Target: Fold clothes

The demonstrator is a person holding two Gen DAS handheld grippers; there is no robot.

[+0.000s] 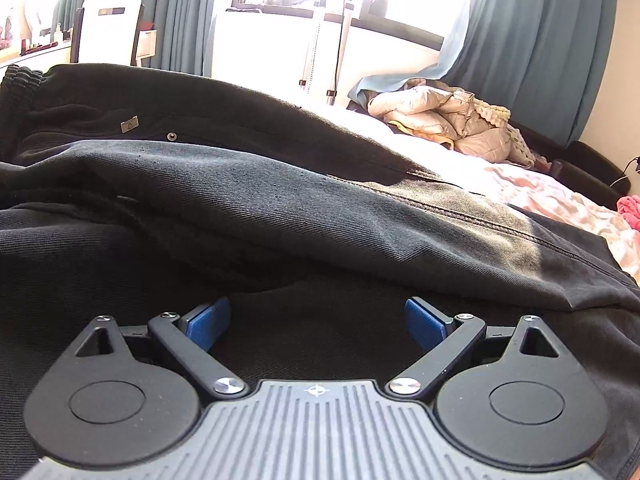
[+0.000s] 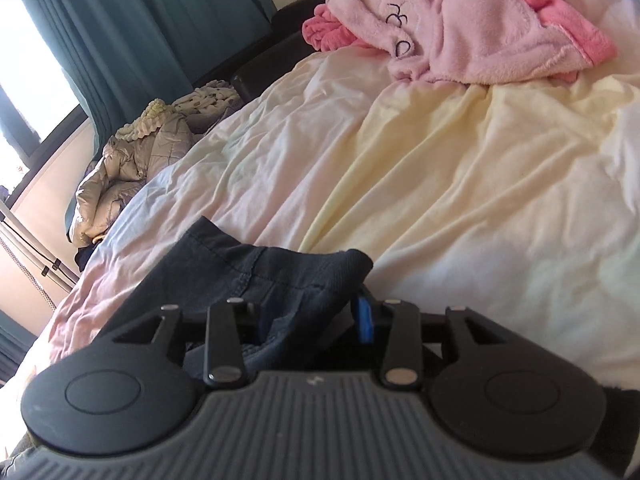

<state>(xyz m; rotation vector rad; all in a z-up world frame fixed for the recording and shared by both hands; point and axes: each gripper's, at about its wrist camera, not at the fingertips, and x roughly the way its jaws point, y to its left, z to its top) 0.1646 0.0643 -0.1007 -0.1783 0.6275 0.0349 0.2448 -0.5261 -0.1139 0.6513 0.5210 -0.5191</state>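
my left gripper (image 1: 318, 320) sits low over the black trousers (image 1: 248, 200), its blue pads (image 1: 208, 322) spread wide with nothing between them, only dark cloth lying beneath. the trousers lie spread across the bed, elastic waistband (image 1: 22, 76) at the far left, a small metal snap (image 1: 172, 135) near it. my right gripper (image 2: 316, 316) is clamped on a bunched dark hem (image 2: 280, 276), probably of the same trousers, raised just above the pale bedsheet (image 2: 460, 184). a pink fleece robe (image 2: 460, 24) lies well apart at the head of the bed, a beige puffer jacket (image 2: 120, 184) off the far edge.
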